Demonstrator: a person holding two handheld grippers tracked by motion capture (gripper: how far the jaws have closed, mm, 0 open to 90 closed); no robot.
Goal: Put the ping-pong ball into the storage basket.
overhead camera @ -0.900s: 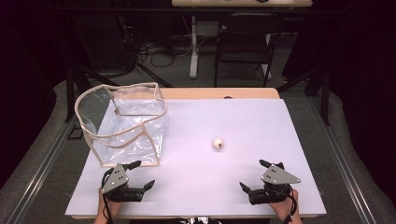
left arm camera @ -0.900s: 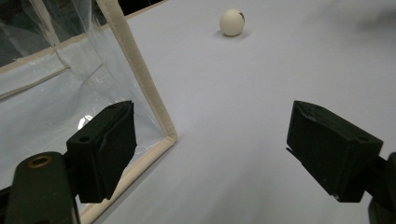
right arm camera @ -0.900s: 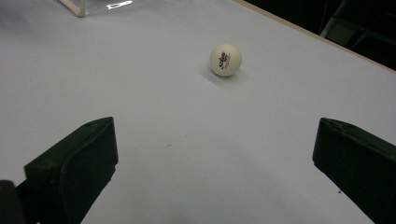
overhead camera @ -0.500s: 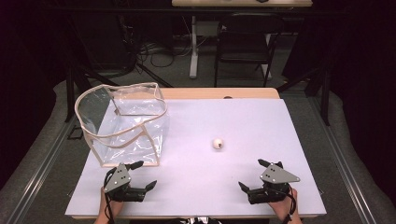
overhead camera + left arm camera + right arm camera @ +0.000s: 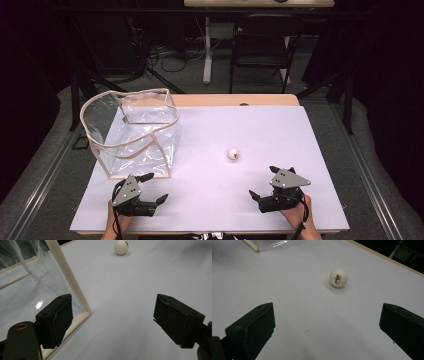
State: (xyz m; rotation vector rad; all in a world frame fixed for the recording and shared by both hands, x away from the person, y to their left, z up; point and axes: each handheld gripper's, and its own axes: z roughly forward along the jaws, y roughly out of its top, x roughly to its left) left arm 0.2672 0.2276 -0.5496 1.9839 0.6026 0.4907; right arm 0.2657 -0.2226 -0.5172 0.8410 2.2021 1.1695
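White ball [image 5: 338, 278] sits free ahead of our right gripper [image 5: 327, 327], jaws spread wide, empty. We're pre-approach; next we advance and straddle it squarely.

L gripper [image 5: 150, 189]: near-left, hand-held, jaws wide apart, empty. R gripper [image 5: 264, 183]: near-right, hand-held, jaws wide apart, empty.

A white-topped table [image 5: 280, 125] stands on grey carpet; beyond it, a black chair [image 5: 260, 42] and tangled floor cables [image 5: 170, 55] sit in shadow.
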